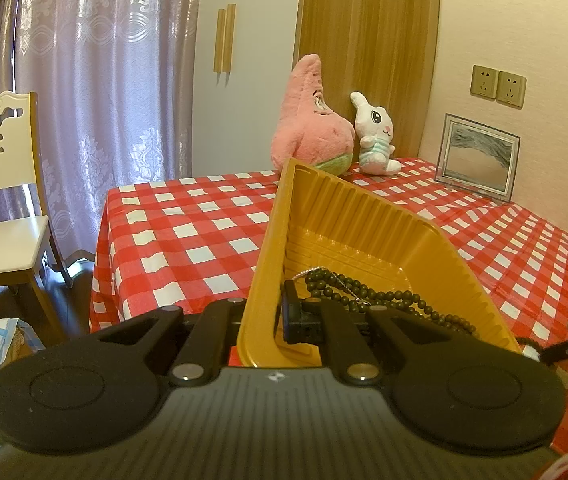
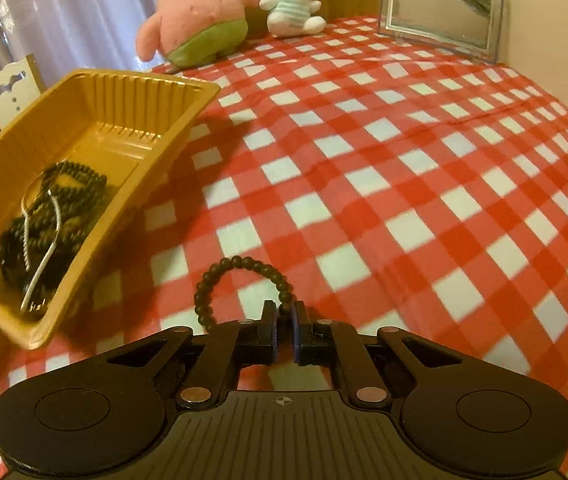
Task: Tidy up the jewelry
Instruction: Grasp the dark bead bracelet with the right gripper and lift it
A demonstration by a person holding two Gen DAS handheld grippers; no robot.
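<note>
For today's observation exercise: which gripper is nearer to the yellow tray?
Left. The left gripper is shut on the yellow tray, clamping its wall. The right gripper holds a bead bracelet beside the tray, apart from it.

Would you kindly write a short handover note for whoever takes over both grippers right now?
Left gripper: shut on the yellow tray wall, holding it tilted above the checkered table.
Right gripper: shut on the bead bracelet, lifted beside the tray.
Done: long dark bead strand and silver chain lie in the tray.
Left: drop the bracelet into the tray, then set the tray down.
</note>
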